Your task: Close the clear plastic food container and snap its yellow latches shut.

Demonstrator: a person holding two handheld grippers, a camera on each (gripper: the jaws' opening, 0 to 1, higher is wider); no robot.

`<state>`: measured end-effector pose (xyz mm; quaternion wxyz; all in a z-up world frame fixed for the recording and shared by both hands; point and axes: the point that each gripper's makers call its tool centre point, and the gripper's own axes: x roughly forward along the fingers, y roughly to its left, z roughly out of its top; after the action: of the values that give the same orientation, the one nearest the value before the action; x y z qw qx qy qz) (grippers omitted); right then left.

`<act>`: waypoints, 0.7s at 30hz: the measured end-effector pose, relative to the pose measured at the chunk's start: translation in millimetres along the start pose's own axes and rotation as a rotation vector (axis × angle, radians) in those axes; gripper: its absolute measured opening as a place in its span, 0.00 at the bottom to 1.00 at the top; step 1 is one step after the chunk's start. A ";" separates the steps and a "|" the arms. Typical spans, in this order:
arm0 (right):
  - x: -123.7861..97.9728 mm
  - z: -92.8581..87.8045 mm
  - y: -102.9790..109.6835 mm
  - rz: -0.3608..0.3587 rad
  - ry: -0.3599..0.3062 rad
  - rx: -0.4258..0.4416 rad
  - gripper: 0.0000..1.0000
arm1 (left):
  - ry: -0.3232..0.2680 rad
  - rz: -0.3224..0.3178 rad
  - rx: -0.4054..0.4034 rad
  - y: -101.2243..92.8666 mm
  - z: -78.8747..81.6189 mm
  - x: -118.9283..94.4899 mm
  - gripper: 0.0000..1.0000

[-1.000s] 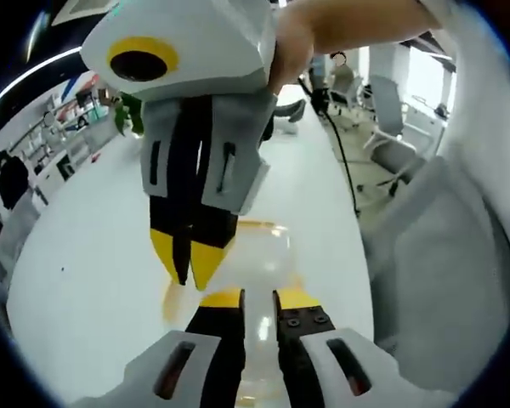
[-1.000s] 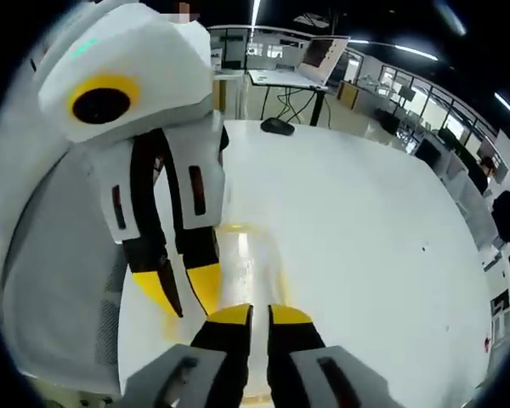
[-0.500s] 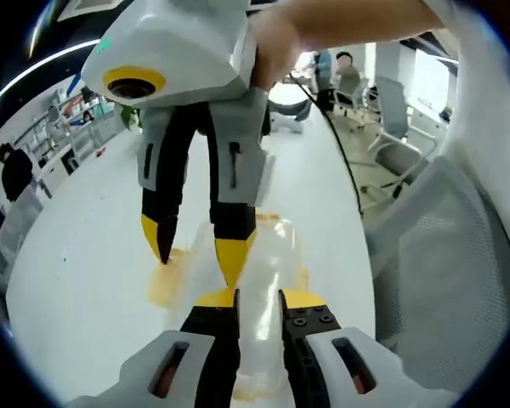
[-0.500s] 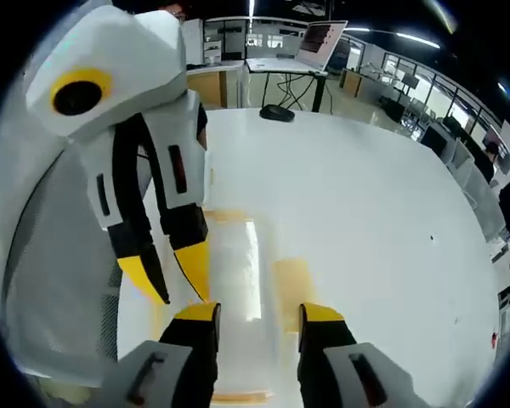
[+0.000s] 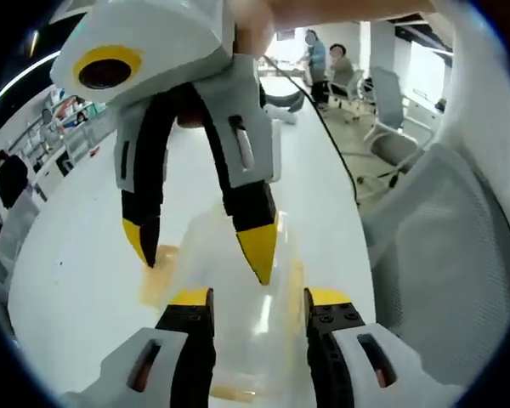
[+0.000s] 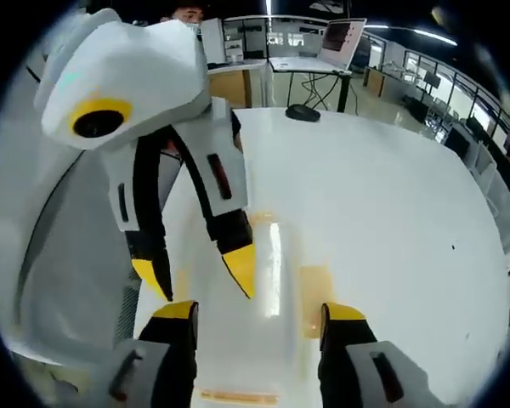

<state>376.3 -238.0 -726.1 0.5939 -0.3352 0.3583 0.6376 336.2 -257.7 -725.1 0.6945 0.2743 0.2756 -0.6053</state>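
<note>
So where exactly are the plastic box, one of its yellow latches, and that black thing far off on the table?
Box [image 6: 268, 280], right gripper view, on its clear lid.
Latch [image 6: 316, 289], right gripper view, on the yellow flap's middle.
Black thing [image 6: 303, 112], right gripper view, on its dark top.

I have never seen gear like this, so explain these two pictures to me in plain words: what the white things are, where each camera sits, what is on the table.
A person holds two hand tools, each with two yellow-tipped jaws and its own camera. The left gripper view looks along the left tool; the big white shape above is the right tool. The right gripper view looks along the right tool, with the left tool hanging above. Both stand open, holding nothing. Under them, on the white table, lies a clear plastic box with yellow latches.
</note>
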 end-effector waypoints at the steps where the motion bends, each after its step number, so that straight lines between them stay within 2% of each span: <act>1: 1.0 -0.4 0.8 0.009 0.003 0.002 0.56 | 0.001 -0.004 0.012 -1.0 0.4 1.6 0.40; 7: 8.5 -3.2 0.2 0.024 0.048 -0.004 0.58 | 0.005 0.000 0.059 -1.4 2.6 6.0 0.41; 8: 9.9 -6.4 0.9 0.028 0.076 -0.011 0.58 | 0.012 0.007 0.085 -0.9 1.5 6.2 0.41; 9: 10.6 -4.2 1.1 0.034 0.071 0.012 0.58 | 0.011 0.008 0.085 -1.5 1.2 6.1 0.41; 11: 10.3 -2.2 -2.6 0.025 0.070 0.006 0.58 | 0.012 0.012 0.105 -1.1 0.0 6.5 0.41; 14: 10.4 -1.6 -2.3 0.034 0.073 0.014 0.53 | 0.006 0.018 0.109 -1.4 0.3 6.2 0.41; 16: 9.6 0.0 -3.2 0.027 0.069 -0.027 0.52 | 0.016 0.017 0.133 -2.0 -0.7 5.8 0.41; 19: 8.4 -1.2 -5.7 0.017 0.087 -0.022 0.52 | 0.019 0.008 0.133 -3.0 -1.5 4.0 0.38; 21: 8.9 0.0 -4.3 0.019 0.095 -0.049 0.52 | 0.023 0.006 0.147 -3.8 -2.0 4.0 0.37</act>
<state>380.0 -233.2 -733.9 0.5615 -0.3763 0.3736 0.6353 332.7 -259.4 -729.5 0.6713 0.3323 0.2377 -0.6184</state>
